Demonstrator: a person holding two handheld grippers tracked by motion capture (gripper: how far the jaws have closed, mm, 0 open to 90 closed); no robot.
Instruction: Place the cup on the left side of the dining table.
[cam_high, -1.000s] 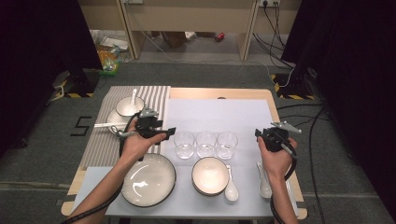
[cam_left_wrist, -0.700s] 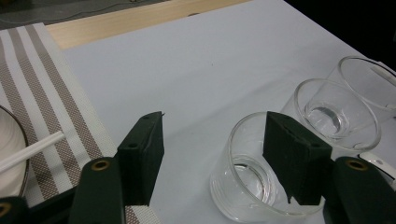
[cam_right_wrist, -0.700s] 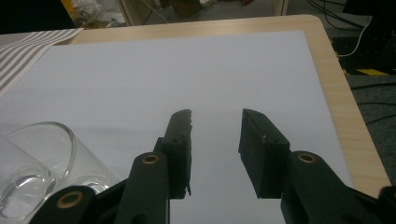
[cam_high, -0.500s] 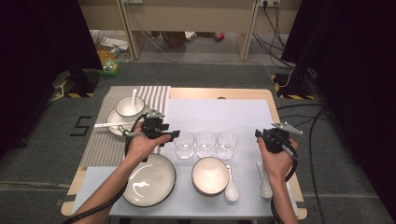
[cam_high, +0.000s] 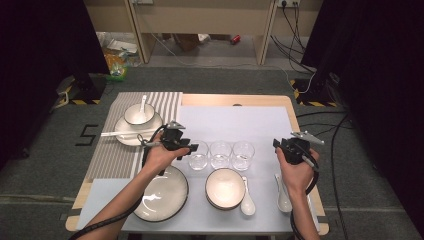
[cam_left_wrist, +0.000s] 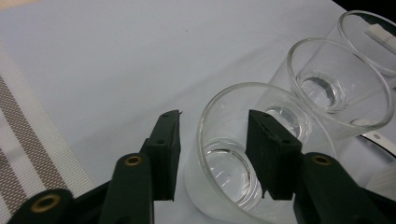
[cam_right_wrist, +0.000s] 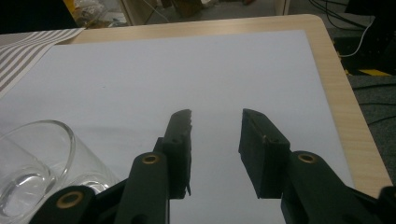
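Three clear glasses stand in a row on the pale blue mat: left glass (cam_high: 198, 157), middle glass (cam_high: 220, 154), right glass (cam_high: 243, 155). My left gripper (cam_high: 193, 148) is at the left glass. In the left gripper view the left gripper (cam_left_wrist: 214, 116) straddles the near wall of that glass (cam_left_wrist: 219, 172), one jaw outside and one over its mouth. The jaws have just been closing, but a gap still shows on both sides of the wall. The middle glass (cam_left_wrist: 336, 88) stands behind. My right gripper (cam_high: 278, 144) (cam_right_wrist: 215, 116) hovers open, holding nothing, right of the row, with a glass (cam_right_wrist: 28, 168) at its left.
A large plate (cam_high: 162, 194) and a bowl (cam_high: 225, 186) sit at the front. Two white spoons (cam_high: 247, 202) (cam_high: 283, 194) lie right of the bowl. A bowl on a saucer (cam_high: 139, 117) rests on the striped mat (cam_high: 107, 160) at the left.
My left hand has moved right and down to the left glass, and its jaws have narrowed around the glass wall. The right hand and its gripper have not moved.
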